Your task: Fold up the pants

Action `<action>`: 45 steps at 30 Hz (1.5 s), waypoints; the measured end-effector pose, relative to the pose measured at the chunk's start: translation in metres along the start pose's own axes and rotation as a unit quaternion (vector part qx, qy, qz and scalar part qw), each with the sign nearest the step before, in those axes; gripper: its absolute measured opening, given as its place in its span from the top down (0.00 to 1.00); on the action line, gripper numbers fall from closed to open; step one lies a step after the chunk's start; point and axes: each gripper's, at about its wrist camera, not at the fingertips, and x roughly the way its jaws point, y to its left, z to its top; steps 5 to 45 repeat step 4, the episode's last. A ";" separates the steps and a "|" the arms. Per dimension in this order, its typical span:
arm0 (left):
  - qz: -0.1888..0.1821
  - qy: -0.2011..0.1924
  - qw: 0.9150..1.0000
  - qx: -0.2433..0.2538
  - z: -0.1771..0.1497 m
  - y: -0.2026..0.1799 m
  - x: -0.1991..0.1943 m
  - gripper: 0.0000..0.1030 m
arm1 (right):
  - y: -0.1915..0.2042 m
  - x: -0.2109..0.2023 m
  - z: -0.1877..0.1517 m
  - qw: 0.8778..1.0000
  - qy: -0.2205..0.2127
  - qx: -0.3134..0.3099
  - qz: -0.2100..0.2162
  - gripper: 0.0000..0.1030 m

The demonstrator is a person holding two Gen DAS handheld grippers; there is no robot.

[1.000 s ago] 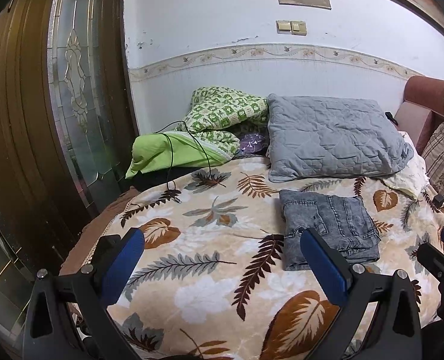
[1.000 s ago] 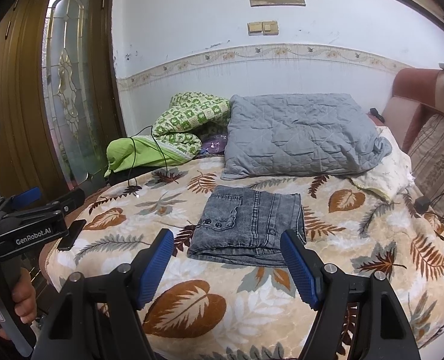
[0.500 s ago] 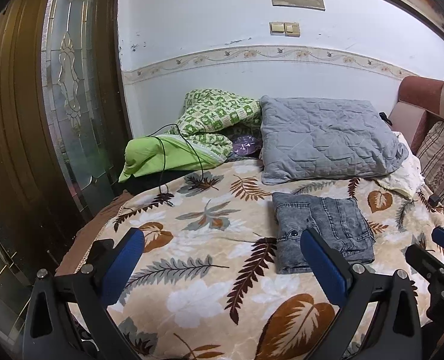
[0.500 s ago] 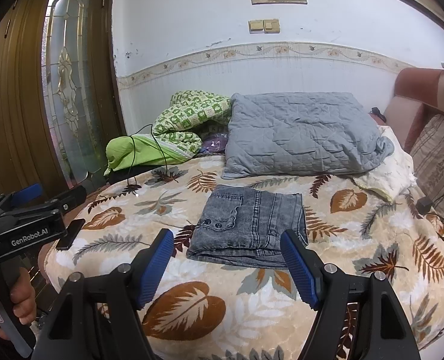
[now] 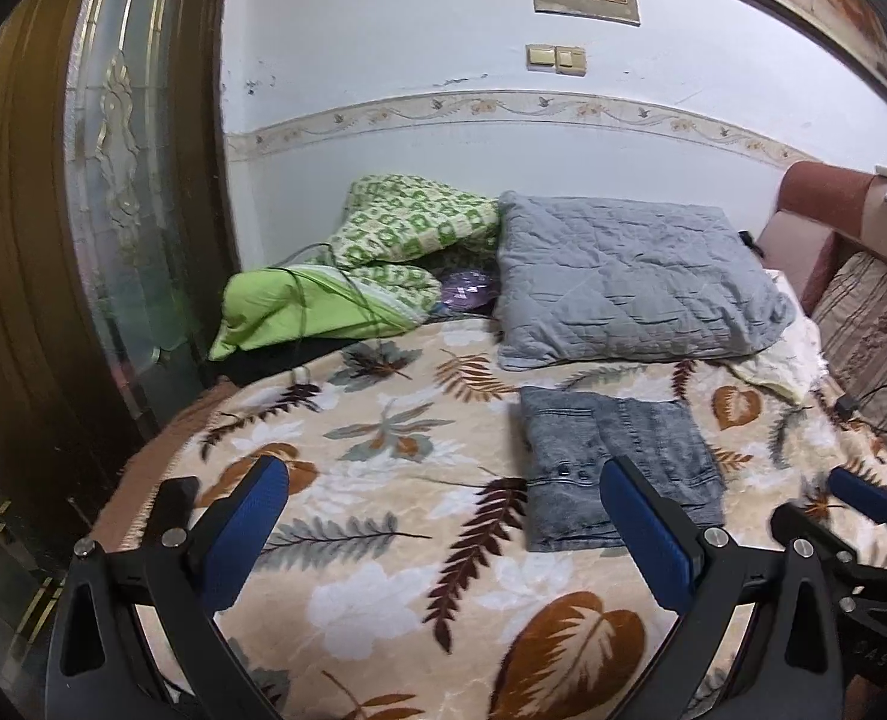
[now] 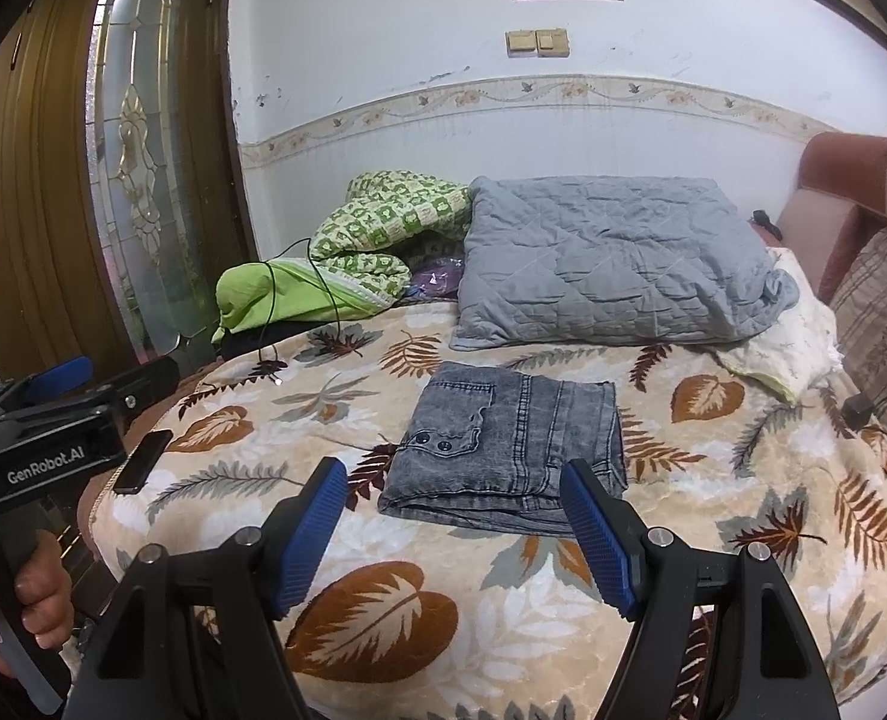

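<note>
On leaf-print blanket (image 6: 713, 480): folded grey jeans (image 6: 509, 450) lie mid-bed, just before grey quilted pillow (image 6: 611, 264). Left gripper (image 5: 443, 528) and right gripper (image 6: 455, 522) both spread, empty, short of the jeans. Risk: plush blanket may bunch or get pinched with denim, spoiling the fold. Phone (image 6: 143, 459) near bed edge; glass-panelled door (image 6: 137, 180) at left.

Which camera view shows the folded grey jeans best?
The right wrist view: the jeans lie whole and centred on the leaf-print blanket. In the left wrist view, one of the left gripper fingers covers their near corner.
</note>
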 end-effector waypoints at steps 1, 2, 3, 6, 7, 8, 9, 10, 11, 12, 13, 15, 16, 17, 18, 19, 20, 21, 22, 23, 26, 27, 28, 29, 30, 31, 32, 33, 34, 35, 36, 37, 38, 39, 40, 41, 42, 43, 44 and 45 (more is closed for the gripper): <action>-0.005 0.000 1.000 -0.004 0.000 0.000 0.002 0.00 | -0.002 0.003 0.000 1.000 0.004 0.006 0.006 0.25; -0.008 -0.002 1.000 -0.006 0.000 0.001 0.003 0.00 | -0.004 0.005 0.000 1.000 0.006 0.011 0.009 0.25; -0.009 -0.004 1.000 -0.007 0.000 0.000 0.005 0.00 | -0.007 0.008 0.000 1.000 0.009 0.018 0.013 0.25; -0.007 -0.004 1.000 -0.008 0.000 0.000 0.008 0.00 | -0.011 0.010 0.001 1.000 0.010 0.023 0.014 0.25; -0.007 -0.004 1.000 -0.008 0.000 0.000 0.008 0.00 | -0.011 0.010 0.001 1.000 0.010 0.023 0.014 0.25; -0.007 -0.004 1.000 -0.008 0.000 0.000 0.008 0.00 | -0.011 0.010 0.001 1.000 0.010 0.023 0.014 0.25; -0.007 -0.004 1.000 -0.008 0.000 0.000 0.008 0.00 | -0.011 0.010 0.001 1.000 0.010 0.023 0.014 0.25; -0.007 -0.004 1.000 -0.008 0.000 0.000 0.008 0.00 | -0.011 0.010 0.001 1.000 0.010 0.023 0.014 0.25; -0.007 -0.004 1.000 -0.008 0.000 0.000 0.008 0.00 | -0.011 0.010 0.001 1.000 0.010 0.023 0.014 0.25; -0.007 -0.004 1.000 -0.008 0.000 0.000 0.008 0.00 | -0.011 0.010 0.001 1.000 0.010 0.023 0.014 0.25; -0.007 -0.004 1.000 -0.008 0.000 0.000 0.008 0.00 | -0.011 0.010 0.001 1.000 0.010 0.023 0.014 0.25; -0.007 -0.004 1.000 -0.008 0.000 0.000 0.008 0.00 | -0.011 0.010 0.001 1.000 0.010 0.023 0.014 0.25; -0.007 -0.004 1.000 -0.008 0.000 0.000 0.008 0.00 | -0.011 0.010 0.001 1.000 0.010 0.023 0.014 0.25; -0.007 -0.004 1.000 -0.008 0.000 0.000 0.008 0.00 | -0.011 0.010 0.001 1.000 0.010 0.023 0.014 0.25; -0.007 -0.004 1.000 -0.008 0.000 0.000 0.008 0.00 | -0.011 0.010 0.001 1.000 0.010 0.023 0.014 0.25; -0.007 -0.004 1.000 -0.008 0.000 0.000 0.008 0.00 | -0.011 0.010 0.001 1.000 0.010 0.023 0.014 0.25; -0.007 -0.004 1.000 -0.008 0.000 0.000 0.008 0.00 | -0.011 0.010 0.001 1.000 0.010 0.023 0.014 0.25; -0.007 -0.004 1.000 -0.008 0.000 0.000 0.008 0.00 | -0.011 0.010 0.001 1.000 0.010 0.023 0.014 0.25; -0.007 -0.004 1.000 -0.008 0.000 0.000 0.008 0.00 | -0.011 0.010 0.001 1.000 0.010 0.023 0.014 0.25; -0.007 -0.004 1.000 -0.008 0.000 0.000 0.008 0.00 | -0.011 0.010 0.001 1.000 0.010 0.023 0.014 0.25; -0.007 -0.004 1.000 -0.008 0.000 0.000 0.008 0.00 | -0.011 0.010 0.001 1.000 0.010 0.023 0.014 0.25; -0.007 -0.004 1.000 -0.008 0.000 0.000 0.008 0.00 | -0.011 0.010 0.001 1.000 0.010 0.023 0.014 0.25; -0.007 -0.004 1.000 -0.008 0.000 0.000 0.008 0.00 | -0.011 0.010 0.001 1.000 0.010 0.023 0.014 0.25; -0.007 -0.004 1.000 -0.008 0.000 0.000 0.008 0.00 | -0.011 0.010 0.001 1.000 0.010 0.023 0.014 0.25; -0.007 -0.004 1.000 -0.008 0.000 0.000 0.008 0.00 | -0.011 0.010 0.001 1.000 0.010 0.023 0.014 0.25; -0.007 -0.004 1.000 -0.008 0.000 0.000 0.008 0.00 | -0.011 0.010 0.001 1.000 0.010 0.023 0.014 0.25; -0.007 -0.004 1.000 -0.008 0.000 0.000 0.008 0.00 | -0.011 0.010 0.001 1.000 0.010 0.023 0.014 0.25; -0.007 -0.004 1.000 -0.008 0.000 0.000 0.008 0.00 | -0.011 0.010 0.001 1.000 0.010 0.023 0.014 0.25; -0.007 -0.004 1.000 -0.008 0.000 0.000 0.008 0.00 | -0.011 0.010 0.001 1.000 0.010 0.023 0.014 0.25; -0.007 -0.004 1.000 -0.008 0.000 0.000 0.008 0.00 | -0.011 0.010 0.001 1.000 0.010 0.023 0.014 0.25; -0.007 -0.004 1.000 -0.008 0.000 0.000 0.008 0.00 | -0.011 0.010 0.001 1.000 0.010 0.023 0.014 0.25; -0.007 -0.004 1.000 -0.008 0.000 0.000 0.008 0.00 | -0.011 0.010 0.001 1.000 0.010 0.023 0.014 0.25; -0.007 -0.004 1.000 -0.008 0.000 0.000 0.008 0.00 | -0.011 0.010 0.001 1.000 0.010 0.023 0.014 0.25; -0.007 -0.004 1.000 -0.008 0.000 0.000 0.008 0.00 | -0.011 0.010 0.001 1.000 0.010 0.023 0.014 0.25; -0.007 -0.004 1.000 -0.008 0.000 0.000 0.008 0.00 | -0.011 0.010 0.001 1.000 0.010 0.023 0.014 0.25; -0.007 -0.004 1.000 -0.008 0.000 0.000 0.008 0.00 | -0.011 0.010 0.001 1.000 0.010 0.023 0.014 0.25; -0.007 -0.004 1.000 -0.008 0.000 0.000 0.008 0.00 | -0.011 0.010 0.001 1.000 0.010 0.023 0.014 0.25; -0.007 -0.004 1.000 -0.008 0.000 0.000 0.008 0.00 | -0.011 0.010 0.001 1.000 0.010 0.023 0.014 0.25; -0.007 -0.004 1.000 -0.008 0.000 0.000 0.008 0.00 | -0.011 0.010 0.001 1.000 0.010 0.023 0.014 0.25; -0.007 -0.004 1.000 -0.008 0.000 0.000 0.008 0.00 | -0.011 0.010 0.001 1.000 0.010 0.023 0.014 0.25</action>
